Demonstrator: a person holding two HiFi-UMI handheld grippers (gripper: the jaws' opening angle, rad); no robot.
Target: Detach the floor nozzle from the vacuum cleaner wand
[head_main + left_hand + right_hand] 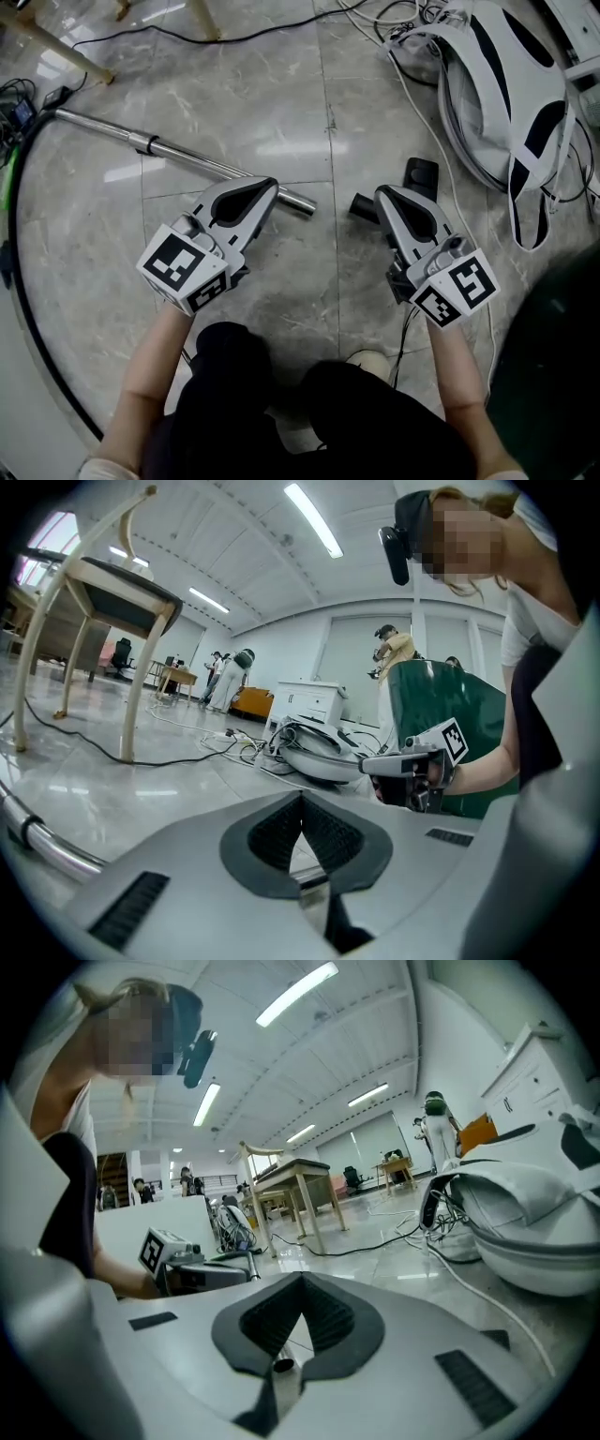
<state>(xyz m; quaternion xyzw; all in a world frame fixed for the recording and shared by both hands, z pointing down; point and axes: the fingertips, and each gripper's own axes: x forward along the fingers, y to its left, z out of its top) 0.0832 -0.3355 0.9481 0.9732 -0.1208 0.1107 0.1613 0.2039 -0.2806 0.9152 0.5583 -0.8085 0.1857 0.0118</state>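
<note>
The chrome wand (178, 157) lies on the marble floor, running from the upper left to an open end (307, 203). A gap of bare floor separates that end from the black nozzle (422, 175), whose neck (362, 207) points at it. My left gripper (272, 185) is shut and hovers over the wand close to its end; the tube shows below its jaws (314, 877), not between the pads. My right gripper (380, 194) is shut with nothing in it, and it covers part of the nozzle. A tube's open end (282, 1365) shows under its jaws.
A white and black vacuum body (506, 94) with cables (403, 37) lies at the upper right. A black hose (19, 281) curves along the left. Wooden furniture legs (56, 47) stand at the upper left, and a dark green bin (553, 356) stands at the right.
</note>
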